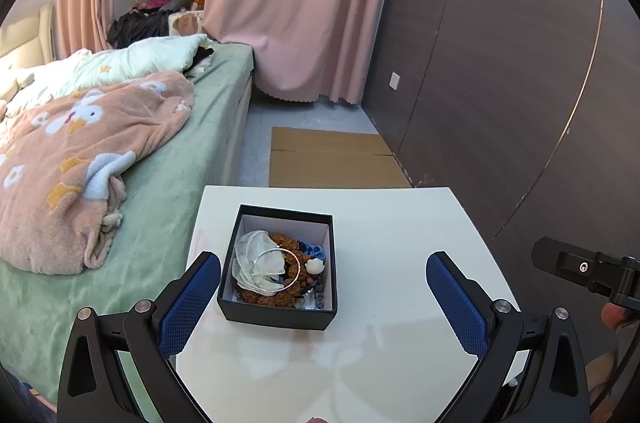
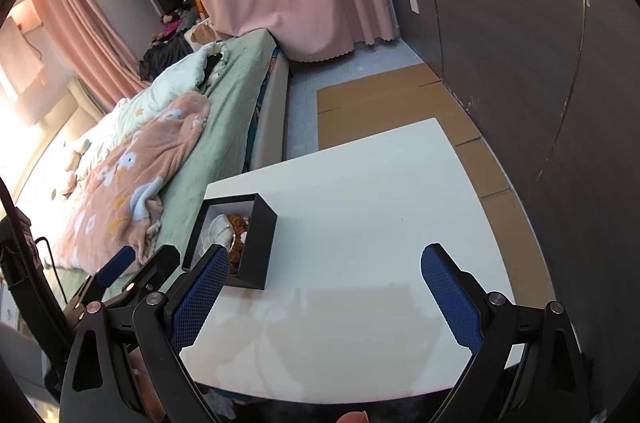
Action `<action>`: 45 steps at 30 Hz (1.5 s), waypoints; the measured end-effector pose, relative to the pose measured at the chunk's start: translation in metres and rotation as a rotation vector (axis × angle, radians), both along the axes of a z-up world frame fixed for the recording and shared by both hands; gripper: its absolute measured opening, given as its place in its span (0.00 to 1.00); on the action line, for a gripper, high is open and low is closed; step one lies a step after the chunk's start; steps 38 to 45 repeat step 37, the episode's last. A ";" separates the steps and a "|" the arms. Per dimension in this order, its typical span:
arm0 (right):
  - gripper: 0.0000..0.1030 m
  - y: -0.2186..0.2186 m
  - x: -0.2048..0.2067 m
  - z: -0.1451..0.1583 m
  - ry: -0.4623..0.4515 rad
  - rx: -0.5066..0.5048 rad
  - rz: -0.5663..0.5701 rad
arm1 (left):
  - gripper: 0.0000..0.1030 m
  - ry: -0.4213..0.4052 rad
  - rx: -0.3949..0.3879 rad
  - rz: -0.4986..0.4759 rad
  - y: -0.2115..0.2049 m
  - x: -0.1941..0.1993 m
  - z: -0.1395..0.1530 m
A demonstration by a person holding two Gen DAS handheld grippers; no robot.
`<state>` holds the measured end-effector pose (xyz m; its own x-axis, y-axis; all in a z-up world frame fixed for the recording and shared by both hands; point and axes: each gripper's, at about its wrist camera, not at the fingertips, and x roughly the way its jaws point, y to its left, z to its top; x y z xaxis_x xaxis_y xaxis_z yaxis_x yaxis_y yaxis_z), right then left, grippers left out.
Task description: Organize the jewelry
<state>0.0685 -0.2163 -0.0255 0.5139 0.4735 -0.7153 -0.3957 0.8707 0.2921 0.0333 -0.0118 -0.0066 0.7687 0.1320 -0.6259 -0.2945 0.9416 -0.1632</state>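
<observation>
Your left claw (image 1: 323, 297) is spread wide and holds nothing; its left pad sits just beside the near-left corner of the black box (image 1: 276, 313), with the box between the pads but crowded toward that left one. Your right claw (image 2: 326, 297) is also wide open and empty, hovering over bare white desk (image 2: 360, 191), and the box lies off to its left, partly hidden behind its left finger.

The jewelry is all inside the box — a brown bead bracelet (image 1: 288, 247), a thin silver bangle (image 1: 280, 273) resting across a sheer white pouch (image 1: 258, 265), a small white charm (image 1: 315, 266) and some blue pieces (image 1: 314, 249) by the right wall. The box stands near the desk's left edge, on the bed (image 1: 160, 191) side, its long axis running away from you toward the far edge.

So the left claw is plainly the nearer one: the box is straight ahead of it, slightly left of centre. The rest of the desk shows nothing loose. That fits either everything gathered in already, or a jumble waiting to be taken out and sorted — the pictures don't settle which.
</observation>
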 end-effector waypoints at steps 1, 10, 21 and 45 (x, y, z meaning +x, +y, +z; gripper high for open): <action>0.94 0.000 0.000 0.000 -0.001 -0.001 0.000 | 0.99 0.000 0.001 0.000 0.000 0.000 0.000; 0.94 0.000 0.000 -0.001 0.006 -0.002 -0.002 | 0.99 0.003 0.000 -0.001 -0.001 0.000 0.000; 0.94 0.000 0.000 -0.003 0.005 -0.012 0.001 | 0.99 -0.014 0.009 0.003 -0.001 -0.003 0.001; 0.94 0.005 -0.003 -0.006 0.008 -0.024 0.008 | 0.99 -0.036 0.035 0.016 -0.003 -0.006 0.005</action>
